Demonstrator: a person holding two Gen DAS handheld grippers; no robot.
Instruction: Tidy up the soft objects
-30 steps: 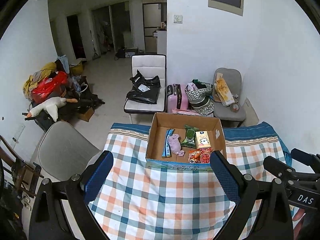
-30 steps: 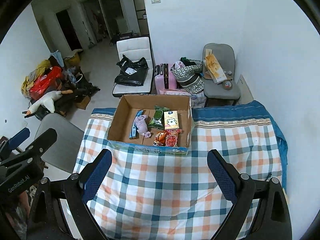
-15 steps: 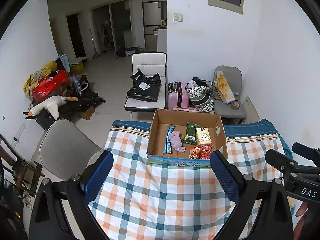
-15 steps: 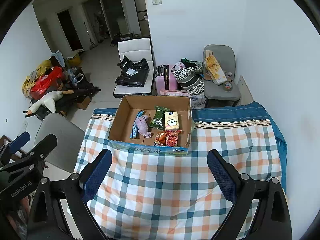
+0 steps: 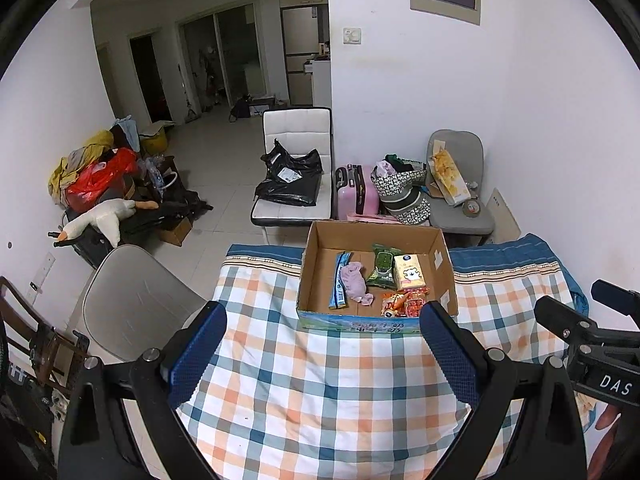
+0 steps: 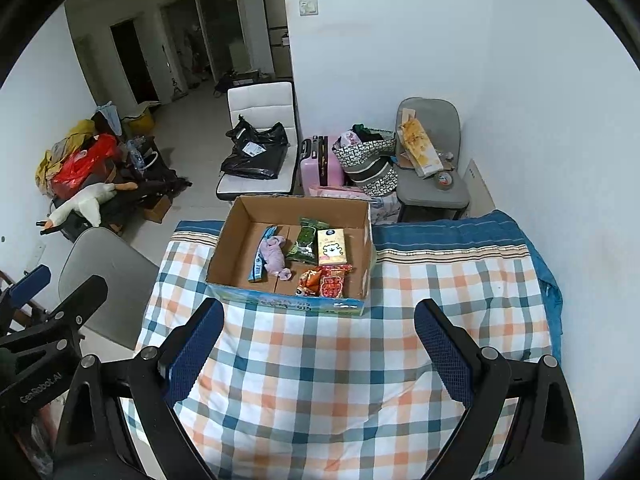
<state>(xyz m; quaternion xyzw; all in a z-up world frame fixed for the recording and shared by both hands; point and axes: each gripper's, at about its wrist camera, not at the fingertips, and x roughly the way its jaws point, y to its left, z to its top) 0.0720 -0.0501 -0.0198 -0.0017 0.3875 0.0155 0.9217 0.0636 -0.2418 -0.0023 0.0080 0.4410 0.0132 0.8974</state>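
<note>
**Hidden, cropped, unreadable**

Cardboard box (image 5: 376,322): near wall hides the lower ends of the red snack packets (image 5: 404,303); its printed front label is too small to read. Left gripper (image 5: 322,348) and right gripper (image 6: 319,344): bodies cut off by the bottom edge. Checkered cloth (image 6: 320,380): near part cropped.

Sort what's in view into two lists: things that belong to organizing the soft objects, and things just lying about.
Job:
box
purple plush
green pack
tissue pack
red snack packs
blue strip
left gripper, open
right gripper, open

Lying about:
goose toy
black bag
pink suitcase
checked bag
grey chair
</note>
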